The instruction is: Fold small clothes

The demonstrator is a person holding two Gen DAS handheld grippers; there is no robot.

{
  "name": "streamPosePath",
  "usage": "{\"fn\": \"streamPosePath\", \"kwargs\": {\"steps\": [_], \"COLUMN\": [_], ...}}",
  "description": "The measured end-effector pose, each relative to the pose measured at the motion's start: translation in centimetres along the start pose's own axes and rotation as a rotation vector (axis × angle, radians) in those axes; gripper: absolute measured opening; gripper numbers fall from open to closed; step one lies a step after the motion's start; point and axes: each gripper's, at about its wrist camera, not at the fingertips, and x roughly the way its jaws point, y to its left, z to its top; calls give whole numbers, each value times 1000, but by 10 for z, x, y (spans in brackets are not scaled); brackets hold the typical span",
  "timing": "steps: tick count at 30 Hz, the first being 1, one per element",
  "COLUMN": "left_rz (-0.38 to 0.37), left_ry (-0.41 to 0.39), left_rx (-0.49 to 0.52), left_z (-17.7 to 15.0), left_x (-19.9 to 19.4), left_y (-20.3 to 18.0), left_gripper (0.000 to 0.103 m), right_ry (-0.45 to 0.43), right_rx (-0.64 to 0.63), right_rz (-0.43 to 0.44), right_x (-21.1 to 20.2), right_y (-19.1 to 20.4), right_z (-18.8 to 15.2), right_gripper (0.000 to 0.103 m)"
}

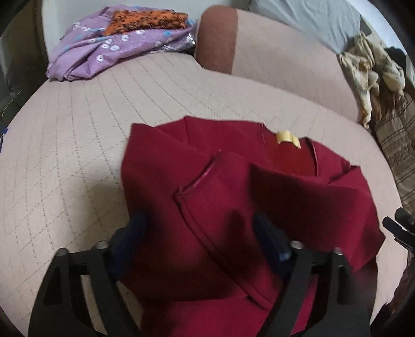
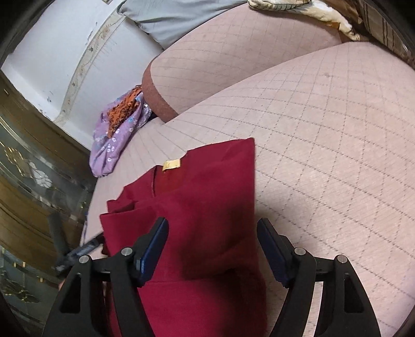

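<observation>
- Red shirt [image 1: 233, 202] was seen on sofa seat [image 1: 77, 145], sleeves already folded inward.
- Left gripper [image 1: 199, 241] & right gripper [image 2: 212, 246]: jaws wide, nothing held.
- Final fold was judged left.

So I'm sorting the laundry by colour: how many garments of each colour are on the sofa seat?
Red: 1, the red shirt, partly folded
Purple floral: 1, the purple garment
Orange patterned: 1, the orange garment on top of the purple one
Total: 3
</observation>
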Motion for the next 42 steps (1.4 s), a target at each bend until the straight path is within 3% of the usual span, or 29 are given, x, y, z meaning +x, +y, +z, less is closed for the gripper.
{"fn": "streamPosePath", "kwargs": {"steps": [2, 6, 8, 9, 13, 17, 20, 22, 25, 30, 33, 36, 37, 39, 42], "left_rz": [5, 34, -72, -90, -146, -120, -106, -141, -167, -99, -58, 29, 19, -44, -55], "left_ry": [-1, -39, -64, -76, -87, -89, -98, -120, -150, -107, -32, -44, -47, -62, -119], "left_rx": [3, -21, -96, -116, -184, -157, -149, -156, -98, 34, 57, 112, 118, 85, 43], "left_z": [3, 4, 6, 6, 2, -2, -2, 0, 3, 17, 21, 15, 15, 17, 16], "left_x": [5, -1, -14, -19, -30, -35, -39, -44, -49, -23, 6, 13, 10, 0, -22], "left_y": [-2, 7, 25, 30, 49, 46, 45, 45, 34, 3, -5, -13, -14, -9, 1], "left_gripper": [67, 17, 12, 5, 5, 6, 22, 44, 46, 46, 44, 16, 5, 5, 5], "right_ry": [6, -5, -31, -37, -39, -24, -20, -13, 0, 21, 23, 16, 14, 9, 7], "right_rx": [15, 11, -4, -12, -30, -38, -53, -38, -18, -9, -3, -9, -10, -10, -13], "right_rz": [9, -20, -52, -67, -91, -86, -87, -77, -69, -61, -52, -58, -62, -74, -84], "right_x": [3, 5, 1, -1, 0, 4, 5, 6, 9, 13, 13, 11, 11, 12, 12], "right_y": [-2, -3, -3, -3, 1, 5, 8, 5, 1, -2, -3, -4, -5, -7, -7], "right_z": [0, 0, 1, 2, 4, 2, 1, 0, -3, -4, -4, -4, -3, -2, -1], "right_gripper": [73, 73, 73, 74, 75, 75, 75, 75, 75, 75, 75, 75, 75, 75, 75]}}
